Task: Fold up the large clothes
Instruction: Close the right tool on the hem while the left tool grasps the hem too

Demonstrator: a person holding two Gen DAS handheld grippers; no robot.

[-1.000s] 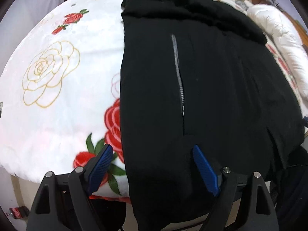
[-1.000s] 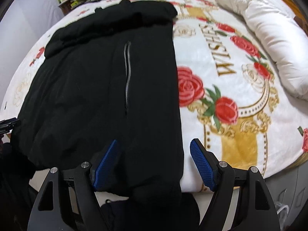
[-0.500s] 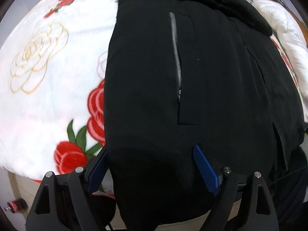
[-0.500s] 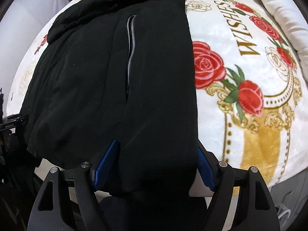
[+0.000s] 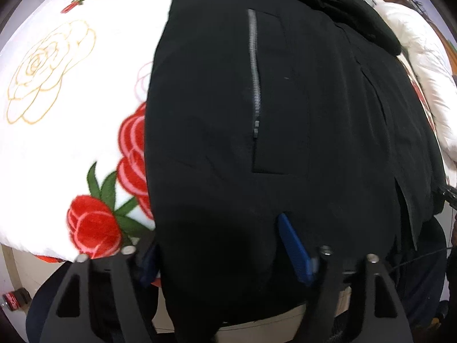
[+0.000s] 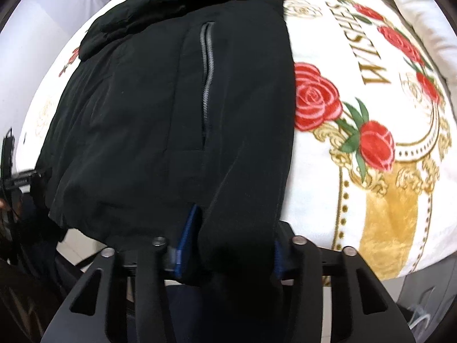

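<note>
A black jacket (image 5: 285, 114) lies flat on a rose-patterned blanket (image 5: 57, 100), with its hem hanging over the bed's near edge. Each front panel has a grey pocket zip (image 5: 254, 71). My left gripper (image 5: 220, 254) straddles the hem's left corner. Its jaws are closing, and cloth bulges between the blue pads (image 5: 294, 248). In the right wrist view the jacket (image 6: 157, 114) fills the left half. My right gripper (image 6: 228, 245) is at the hem's right corner. Its jaws are also closing, and a thick fold of black cloth is pinched between the pads (image 6: 188, 237).
A white duvet (image 5: 414, 57) lies along the bed's right side, also seen as a white duvet (image 6: 422, 8) at the top right. The blanket (image 6: 371, 157) shows gold lettering and roses. A red can (image 5: 11, 304) sits on the floor. The person's dark trousers are below.
Both grippers tipped further down and came closer to the hem. Their jaws narrowed, the right far more, so the cloth that lay loosely between them is now bunched.
</note>
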